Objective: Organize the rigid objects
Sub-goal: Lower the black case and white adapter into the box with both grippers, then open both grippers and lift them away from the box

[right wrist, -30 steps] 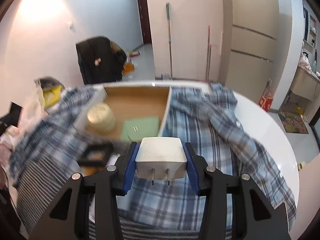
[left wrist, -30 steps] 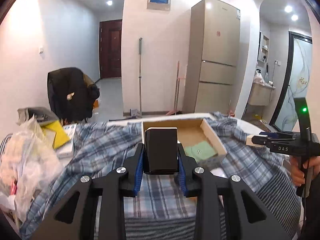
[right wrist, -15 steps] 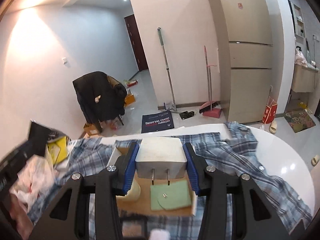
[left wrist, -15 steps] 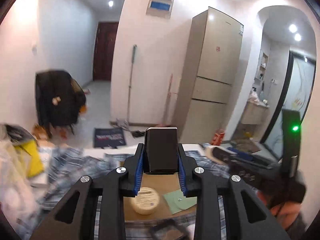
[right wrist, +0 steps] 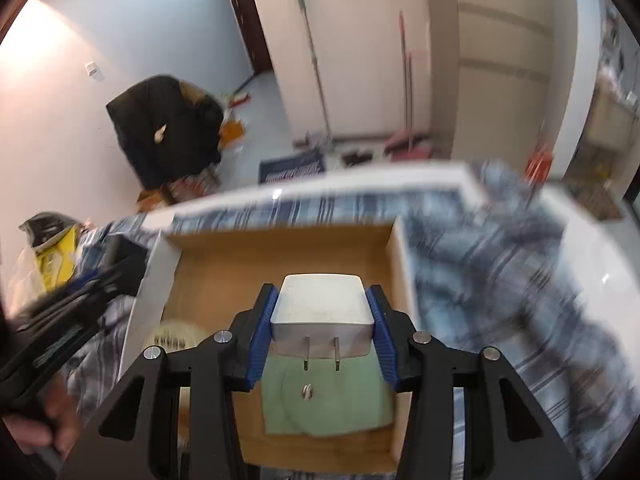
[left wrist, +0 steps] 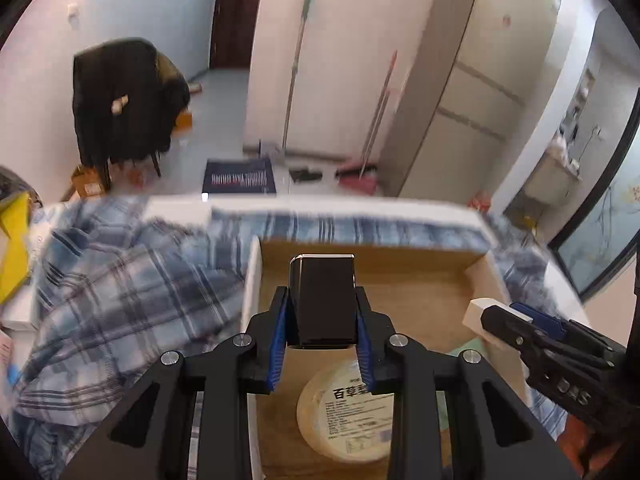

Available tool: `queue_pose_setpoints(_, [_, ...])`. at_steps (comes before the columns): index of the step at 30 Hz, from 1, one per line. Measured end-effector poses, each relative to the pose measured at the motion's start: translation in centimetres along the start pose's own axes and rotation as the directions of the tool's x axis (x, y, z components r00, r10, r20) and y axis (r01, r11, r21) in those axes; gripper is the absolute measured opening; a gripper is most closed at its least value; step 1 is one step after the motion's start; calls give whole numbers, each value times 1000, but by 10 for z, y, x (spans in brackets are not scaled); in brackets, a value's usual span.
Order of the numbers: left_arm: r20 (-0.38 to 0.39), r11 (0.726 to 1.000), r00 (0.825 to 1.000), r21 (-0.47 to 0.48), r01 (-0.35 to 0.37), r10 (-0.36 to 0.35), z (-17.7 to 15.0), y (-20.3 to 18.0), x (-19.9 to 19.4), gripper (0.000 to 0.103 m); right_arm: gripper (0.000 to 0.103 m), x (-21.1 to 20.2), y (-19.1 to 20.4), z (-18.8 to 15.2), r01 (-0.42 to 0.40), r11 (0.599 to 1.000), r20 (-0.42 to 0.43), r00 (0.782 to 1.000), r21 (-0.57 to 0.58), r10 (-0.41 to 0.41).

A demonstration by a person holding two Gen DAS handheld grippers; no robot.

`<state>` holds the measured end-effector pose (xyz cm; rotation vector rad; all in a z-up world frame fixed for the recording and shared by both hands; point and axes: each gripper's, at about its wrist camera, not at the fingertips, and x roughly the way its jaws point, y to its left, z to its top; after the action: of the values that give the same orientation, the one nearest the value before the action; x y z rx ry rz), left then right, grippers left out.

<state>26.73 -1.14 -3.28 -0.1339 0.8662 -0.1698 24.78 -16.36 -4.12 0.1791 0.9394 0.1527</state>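
Holding round tin (left wrist: 348, 412), green pouch (right wrist: 328, 396): box (right wrist: 280, 248) | claws clamp black block (left wrist: 323, 300), charger (right wrist: 322, 316)

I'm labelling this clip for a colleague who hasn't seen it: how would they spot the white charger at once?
Find the shallow cardboard box lying on the blue plaid cloth. Above it, the right claw is clamped on the white charger, over a pale green pouch. It is the only pale, rounded block with two metal prongs; the left claw's block is black.
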Motion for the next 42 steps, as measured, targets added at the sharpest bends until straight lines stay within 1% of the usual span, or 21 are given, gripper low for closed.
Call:
queue_pose_setpoints(2, [16, 998, 999, 39, -43, 42, -2, -4, 5, 32, 44, 9, 1, -1, 10, 1000, -16, 1000, -18, -10])
queue_pose_setpoints(5, [-20, 999, 999, 32, -32, 33, -5, -1, 16, 32, 44, 15, 2, -5, 41, 998, 7, 999, -38, -41])
queue_pose_setpoints(9, [-51, 994, 993, 36, -104, 105, -9, 1, 25, 32, 44, 25, -3, -4, 48, 998, -18, 999, -41, -48])
queue_pose_setpoints(12, [-72, 995, 993, 48, -86, 90, -11, 1, 30, 32, 44, 28, -7, -3, 43, 999, -28, 999, -32, -44])
queue_pose_setpoints(15, [-72, 994, 993, 60, -87, 91, -12, -1, 31, 32, 44, 30, -6, -4, 53, 997, -26, 998, -48, -55])
queue_pose_setpoints(20, [-109, 997, 991, 32, -77, 80, -10, 2, 36, 34, 44, 31, -2, -6, 67, 995, -17, 997, -74, -69])
queue_pose_setpoints(23, [-104, 998, 993, 17, -58, 59, -7, 3, 31, 41, 45, 30, 0, -7, 63, 993, -10, 998, -101, -64])
queue_pose_setpoints(25, [-76, 997, 995, 27, -70, 72, -5, 0, 21, 58, 52, 25, 4, -7, 68, 990, 14, 998, -126, -66])
queue_pose_setpoints(26, [-48, 997, 996, 37, -70, 72, -3, -4, 14, 62, 55, 21, 7, -6, 74, 987, 37, 997, -140, -69])
queue_pose_setpoints(27, [-10, 996, 997, 46, -74, 74, 0, -6, 4, 64, 61, 15, 10, -5, 81, 985, 66, 995, -153, -72])
queue_pose_setpoints(28, [31, 994, 995, 51, -92, 90, 3, -8, -7, 65, 62, 5, 12, -4, 91, 982, 106, 992, -164, -74])
queue_pose_setpoints(29, [87, 992, 990, 54, -113, 108, 6, -9, -22, 69, 62, -4, 14, -1, 98, 981, 131, 988, -166, -76])
queue_pose_setpoints(30, [144, 991, 983, 52, -123, 114, 8, -10, -37, 75, 62, -14, 16, 1, 103, 981, 153, 985, -165, -77])
queue_pose_setpoints(31, [196, 991, 974, 46, -125, 114, 10, -11, -51, 78, 62, -27, 16, 3, 105, 981, 178, 981, -162, -76])
queue_pose_setpoints(32, [272, 992, 957, 41, -119, 104, 11, -12, -73, 82, 62, -38, 17, 5, 103, 982, 199, 978, -159, -70])
queue_pose_setpoints(34, [357, 993, 930, 39, -108, 87, 12, -13, -101, 84, 63, -65, 18, 7, 91, 984, 250, 967, -153, -51])
queue_pose_setpoints(36, [437, 994, 897, 45, -104, 74, 9, -19, -132, 85, 64, -91, 18, 6, 96, 984, 301, 952, -148, -48])
queue_pose_setpoints(37, [467, 993, 882, 52, -103, 67, 7, -21, -145, 85, 64, -105, 18, 4, 96, 985, 328, 944, -143, -44])
queue_pose_setpoints(39, [511, 990, 856, 54, -130, 84, 0, -28, -176, 85, 64, -131, 17, 0, 82, 988, 376, 926, -133, -26])
queue_pose_setpoints(40, [541, 988, 835, 49, -144, 95, -3, -31, -190, 85, 64, -146, 17, -2, 74, 989, 399, 917, -132, -15])
queue_pose_setpoints(42, [622, 990, 779, 45, -134, 77, -14, -38, -225, 88, 64, -171, 22, -7, 63, 988, 435, 900, -142, 5])
